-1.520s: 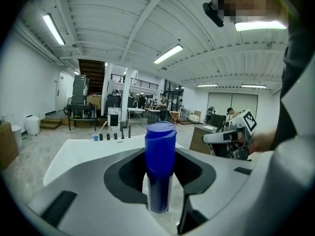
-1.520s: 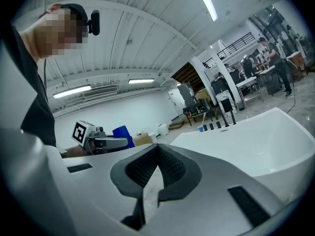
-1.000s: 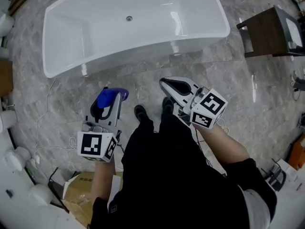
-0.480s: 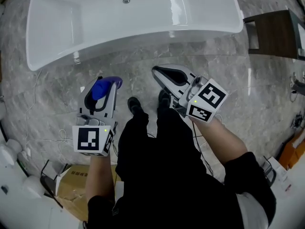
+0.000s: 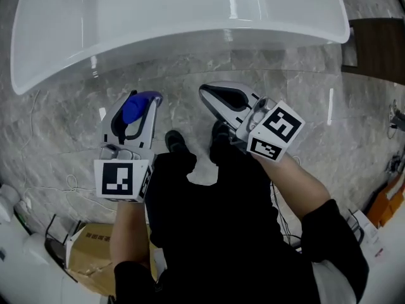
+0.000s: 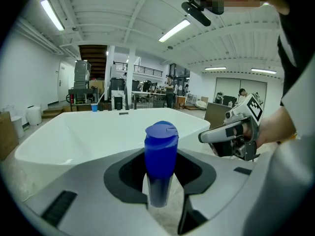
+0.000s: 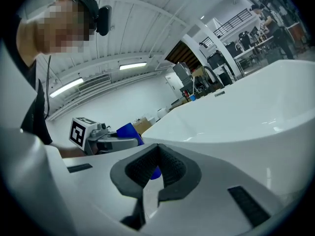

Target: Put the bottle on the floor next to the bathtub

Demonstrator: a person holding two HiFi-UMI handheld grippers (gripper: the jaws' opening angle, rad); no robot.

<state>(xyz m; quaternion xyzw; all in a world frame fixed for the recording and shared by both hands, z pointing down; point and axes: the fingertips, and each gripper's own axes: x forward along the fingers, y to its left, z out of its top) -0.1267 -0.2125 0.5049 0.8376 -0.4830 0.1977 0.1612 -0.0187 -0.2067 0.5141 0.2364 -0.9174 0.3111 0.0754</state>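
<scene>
Bottle (image 6: 160, 151) first: it is blue with a blue lid, and I am holding it in my left gripper (image 5: 135, 104). The two jaws are squeezing it from both sides, low on its body, and it is standing up straight between them. In the left gripper view the bottle's bottom is hanging in the air, with grey stone floor (image 5: 304, 125) showing under it, so I think it is not down yet.

My right gripper (image 5: 209, 95) is doing no work. Its jaws are closed on each other and nothing is sitting between them. The bit of blue that is showing past them in the right gripper view is only the bottle over in the other gripper.

The big white bathtub (image 5: 190, 33) is lying right in front of me. In the head view the bottle is hanging over the floor just this side of the tub's wall, near my shoes (image 5: 174, 141). So I think the carrying part is nearly done, and I am already holding the bottle over a good spot.

What is left, as I see it: bringing the bottle down until it is standing on the floor beside the tub, opening the left jaws, and pulling the gripper away without knocking it over.
</scene>
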